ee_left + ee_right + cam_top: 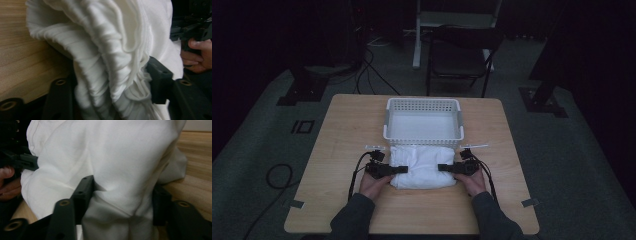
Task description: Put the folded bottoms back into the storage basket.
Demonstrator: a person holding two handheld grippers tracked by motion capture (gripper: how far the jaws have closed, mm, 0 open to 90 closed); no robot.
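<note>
A folded white cloth [422, 166] lies on the wooden table [352, 130], just in front of a white plastic basket [423, 136]. My left gripper [399, 169] grips the cloth's left side and my right gripper [444, 167] grips its right side, the two facing each other. In the left gripper view, bunched ribbed folds of the cloth [107, 50] are squeezed between the black jaws of the left gripper [107, 80]. In the right gripper view, smooth cloth [112, 157] is pinched between the jaws of the right gripper [122, 191].
The basket holds nothing and sits at the middle back of the table. Two strips of white tape [376, 147] [477, 146] flank its front corners. A dark chair [462, 55] and cables [372, 75] are on the floor beyond the table's far edge.
</note>
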